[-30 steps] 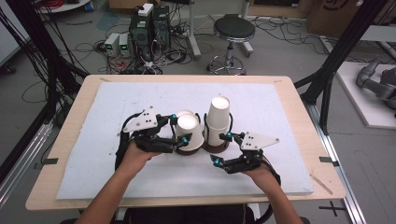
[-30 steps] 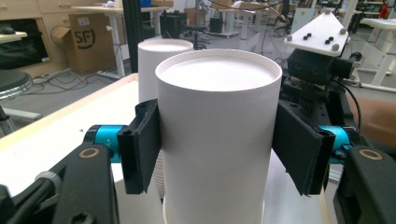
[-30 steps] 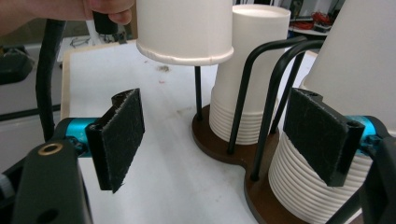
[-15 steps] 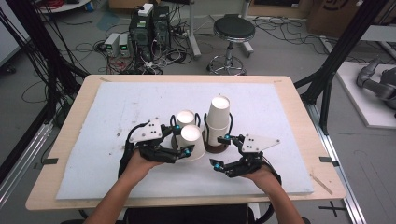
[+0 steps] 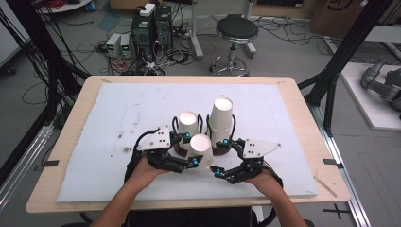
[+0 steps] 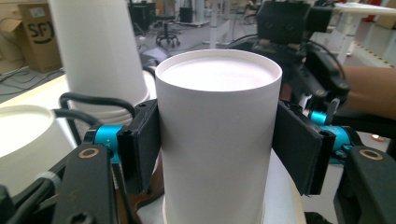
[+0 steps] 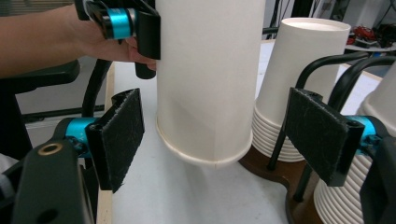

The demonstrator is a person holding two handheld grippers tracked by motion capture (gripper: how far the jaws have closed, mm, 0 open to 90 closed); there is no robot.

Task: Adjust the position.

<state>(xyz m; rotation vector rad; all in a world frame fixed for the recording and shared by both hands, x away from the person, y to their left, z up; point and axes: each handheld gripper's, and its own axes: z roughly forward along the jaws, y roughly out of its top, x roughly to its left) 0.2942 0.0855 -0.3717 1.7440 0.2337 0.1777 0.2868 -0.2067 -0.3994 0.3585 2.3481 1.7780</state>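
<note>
A white paper cup point(image 5: 199, 147) point(image 6: 217, 116) point(image 7: 205, 79) hangs upside down, slightly tilted, its rim just over the white board. My left gripper point(image 5: 191, 151) point(image 6: 217, 144) is shut on its sides. My right gripper point(image 5: 221, 157) point(image 7: 222, 135) stands open on the cup's right, and its pads point(image 7: 121, 135) do not touch it. Behind the cup, a short stack of upturned cups point(image 5: 188, 124) point(image 7: 299, 84) and a taller stack point(image 5: 222, 118) point(image 6: 98, 51) sit in a holder with black wire loops and a brown base point(image 7: 266, 168).
The white foam board point(image 5: 118, 118) covers most of the wooden table point(image 5: 71, 127), with bare room at its left and back. Black frame posts point(image 5: 340, 71) stand beside the table. A stool point(image 5: 236, 35) and computer boxes point(image 5: 151, 28) are on the floor beyond.
My left gripper has drawn the cup off the short stack, toward the person and a little lower. The right gripper has stayed in place.
</note>
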